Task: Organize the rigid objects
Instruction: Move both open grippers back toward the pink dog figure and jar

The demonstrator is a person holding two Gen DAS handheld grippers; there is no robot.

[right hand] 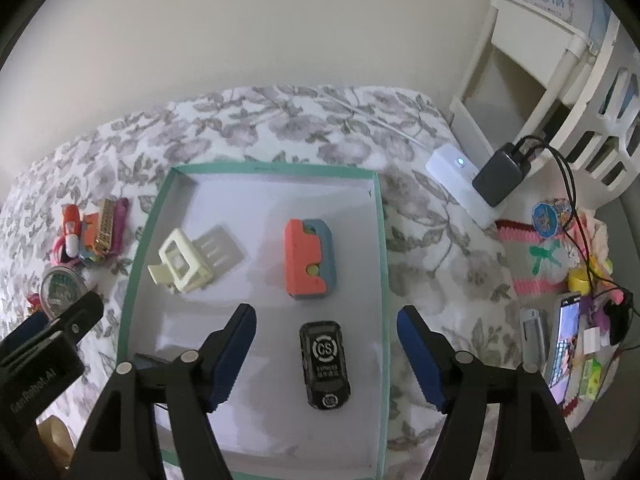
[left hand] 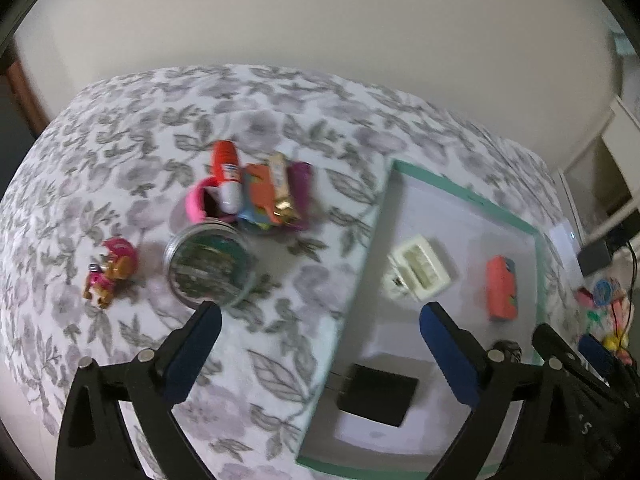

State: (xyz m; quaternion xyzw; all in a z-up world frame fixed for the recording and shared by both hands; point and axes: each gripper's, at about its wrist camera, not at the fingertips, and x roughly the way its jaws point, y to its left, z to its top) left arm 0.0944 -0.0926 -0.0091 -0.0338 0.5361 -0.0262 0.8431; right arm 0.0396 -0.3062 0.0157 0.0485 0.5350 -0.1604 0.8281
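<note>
Right gripper (right hand: 326, 354) fingers spread wide, empty, above black toy car (right hand: 325, 362) in tray (right hand: 256, 171); orange block (right hand: 308, 258) at 12 o'clock. Left gripper (left hand: 320, 354) fingers likewise wide, empty.

Left tongs (left hand: 320, 354) agape, right tongs (right hand: 326, 354) agape

place: home bedroom | signs: floral bedspread (right hand: 304, 120), white cot (right hand: 560, 92), toy pup (left hand: 110, 274)

the black toy car (right hand: 325, 364) bears "cs"; the left gripper (right hand: 44, 344) body reads "genrobot.ai".
</note>
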